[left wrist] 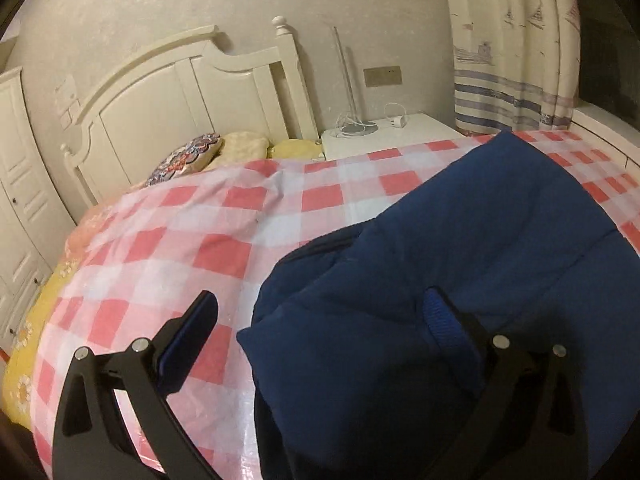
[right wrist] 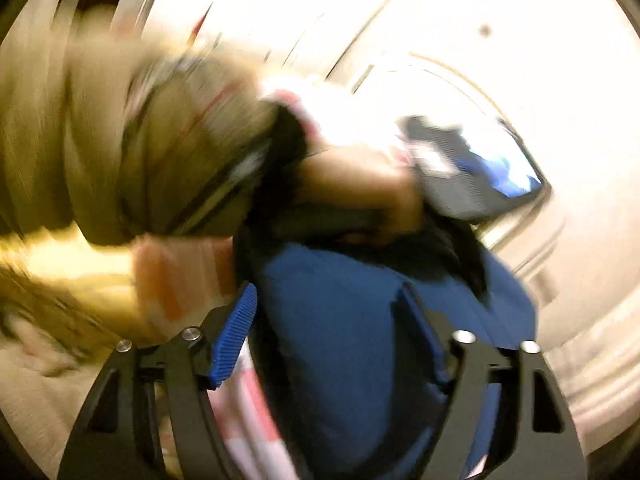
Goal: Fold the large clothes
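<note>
Blue padded garment (left wrist: 460, 264) lies on the checked bed cover (left wrist: 192, 240), lower right of the left view. It looks soft, bulky and light; grip at a hem edge. Left claw (left wrist: 320, 328) gapes wide, fabric between its fingers, ungripped. Right claw (right wrist: 332, 320), blurred, likewise straddles fabric. Pillows (left wrist: 208, 152) and nightstand (left wrist: 392, 132) stand well apart.

Home bedroom: white headboard (left wrist: 188, 92) beyond jaws, pillows (left wrist: 240, 146), checked bedspread (left wrist: 224, 216) ahead, nightstand (left wrist: 394, 132), curtain (left wrist: 516, 44) far right
</note>
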Demonstrator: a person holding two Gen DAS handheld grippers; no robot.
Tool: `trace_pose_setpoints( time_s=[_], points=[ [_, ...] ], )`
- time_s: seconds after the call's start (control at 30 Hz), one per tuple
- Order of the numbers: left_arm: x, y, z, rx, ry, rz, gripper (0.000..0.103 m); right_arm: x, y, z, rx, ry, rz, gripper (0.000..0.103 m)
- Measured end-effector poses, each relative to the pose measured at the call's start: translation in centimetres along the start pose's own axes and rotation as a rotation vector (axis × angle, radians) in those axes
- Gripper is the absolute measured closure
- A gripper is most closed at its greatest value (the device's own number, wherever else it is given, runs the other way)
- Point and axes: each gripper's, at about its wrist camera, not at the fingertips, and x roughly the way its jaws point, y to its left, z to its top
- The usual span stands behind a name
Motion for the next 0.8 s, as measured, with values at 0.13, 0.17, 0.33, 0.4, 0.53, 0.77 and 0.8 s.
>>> trace_pose_setpoints(
  time_s=[0.13, 0.17, 0.33, 0.4, 0.53, 0.77, 0.8],
  points=[
    [0.3, 0.6, 0.1, -0.015, 0.009, 0.0, 0.002, -2.5, -10.3, -1.7, 0.363, -0.092, -0.056, 0.045],
    [0.4, 0.7, 0.1, -0.019, 0.01, 0.001, 0.002, -2.6, -12.8, -2.1, 0.439, -0.101, -0.06, 0.045],
    [0.2, 1.0, -0.2, -0.033, 0.008, 0.003, 0.002, 1.0, -21.9, -4.4, 0.633, -0.037, -0.132, 0.061],
    [0.3, 1.2, -0.3, -0.043, 0.006, 0.002, 0.002, 3.2, -24.0, -4.4, 0.65, -0.008, -0.133, 0.065],
    [0.4, 1.4, -0.4, -0.052, 0.011, -0.006, 0.002, 6.7, -25.0, -3.4, 0.629, 0.003, -0.126, 0.067],
    [1.9, 2.6, -0.6, -0.113, 0.079, -0.049, 0.002, 16.5, -25.4, -4.7, 0.594, 0.223, -0.029, 0.067],
    [2.0, 2.7, -0.6, -0.12, 0.084, -0.062, 0.002, 16.6, -25.1, -4.4, 0.572, 0.242, -0.04, 0.067]
  ],
)
